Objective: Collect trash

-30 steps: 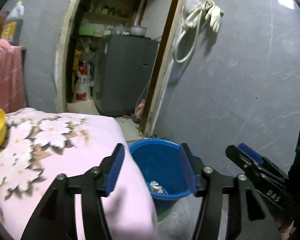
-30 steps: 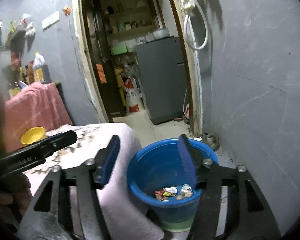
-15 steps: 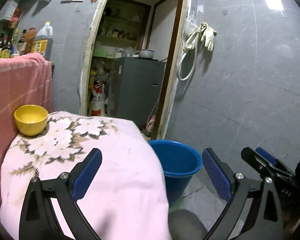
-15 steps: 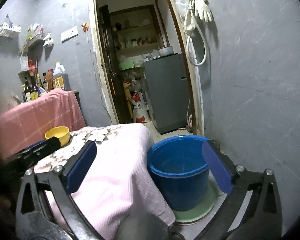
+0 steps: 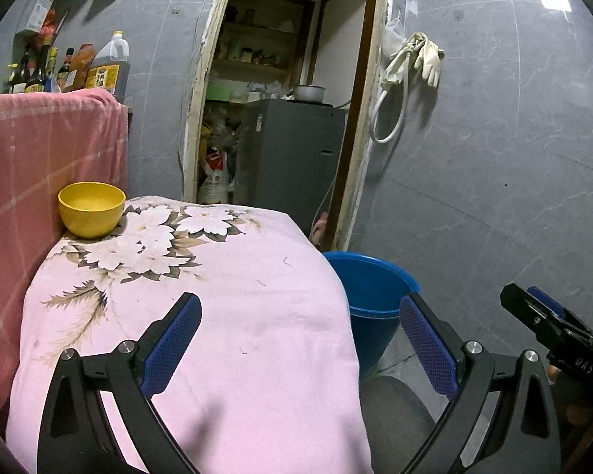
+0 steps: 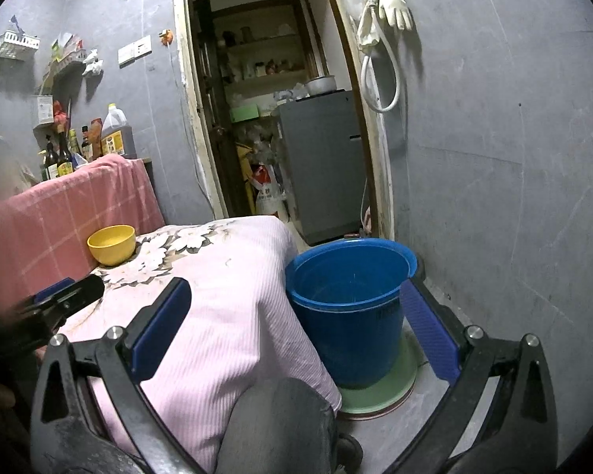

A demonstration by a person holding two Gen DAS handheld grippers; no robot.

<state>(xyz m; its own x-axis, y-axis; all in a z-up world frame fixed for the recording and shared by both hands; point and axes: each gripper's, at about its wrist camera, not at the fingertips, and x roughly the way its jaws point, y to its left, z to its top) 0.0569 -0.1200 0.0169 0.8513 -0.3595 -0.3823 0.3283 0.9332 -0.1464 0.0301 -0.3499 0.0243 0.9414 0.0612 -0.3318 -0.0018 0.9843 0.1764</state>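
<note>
Fingers: left gripper (image 5: pixel 299 333) and right gripper (image 6: pixel 298 316) both stand spread wide, blue pads (image 5: pixel 174 339) apart, nothing between them. Each has just been opening, and comes away empty.

Pink floral cloth (image 5: pixel 225 316), over a table: fills the near left of both views. Bare apart from a few tiny flecks, too small to name as trash or lint.

Pink checked cloth (image 5: pixel 39 166): draped at far left, bottles (image 5: pixel 106 63) standing behind it.

Blue bucket (image 6: pixel 352 300): on the floor at the right of the table, just beside its hanging cloth, standing on a green disc (image 6: pixel 379 395). This is where collected trash belongs. Its bottom is hidden by the rim in both views, so its contents cannot be read.

Yellow bowl (image 5: pixel 91 208): far left corner of the table, upright, seemingly empty; interior only partly seen.

Step in hand, as judged: a drop at the bucket looks finished; the next call is a fresh search. To do it well, keep the jaws wide, sweep the table and floor for remaining pieces, and check the flecks closely before pinching, so the cloth is not caught.

Cut off or unclear: the floor beneath the table, the doorway's dim clutter, and the person, visible only as a grey knee (image 6: pixel 280 422).
</note>
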